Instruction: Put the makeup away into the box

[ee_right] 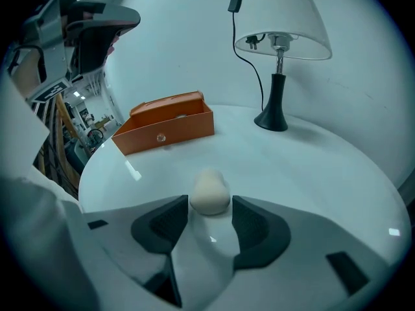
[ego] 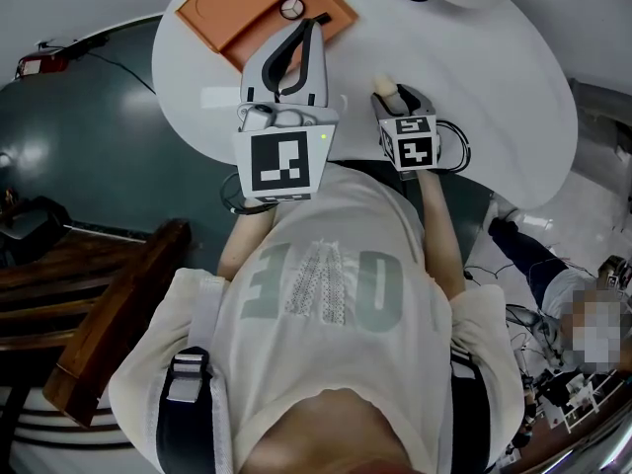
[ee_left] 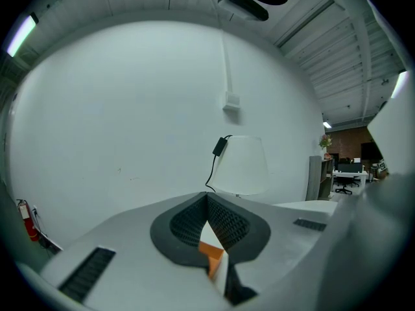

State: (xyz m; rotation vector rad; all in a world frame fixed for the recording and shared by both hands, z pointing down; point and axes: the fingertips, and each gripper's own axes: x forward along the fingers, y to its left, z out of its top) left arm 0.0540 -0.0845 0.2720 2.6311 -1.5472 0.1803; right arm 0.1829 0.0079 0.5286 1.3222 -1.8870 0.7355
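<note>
Right gripper (ee_right: 209,205), low centre: jaws spread, makeup sponge (ee_right: 209,190) lay on the table (ee_right: 311,167) between their tips, ungripped. Orange box (ee_right: 165,125) upper left, well apart. Left gripper (ee_left: 207,198): jaws pressed together, empty. Risk: tip-only closure could squirt the rounded sponge away.

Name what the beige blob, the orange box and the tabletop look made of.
Beige sponge: probably soft matte foam, judging by its rounded, dull surface.
Orange box: smooth, satin, perhaps leatherette or plastic; unclear.
Table: hard glossy white with sharp reflections, likely lacquer or laminate.
</note>
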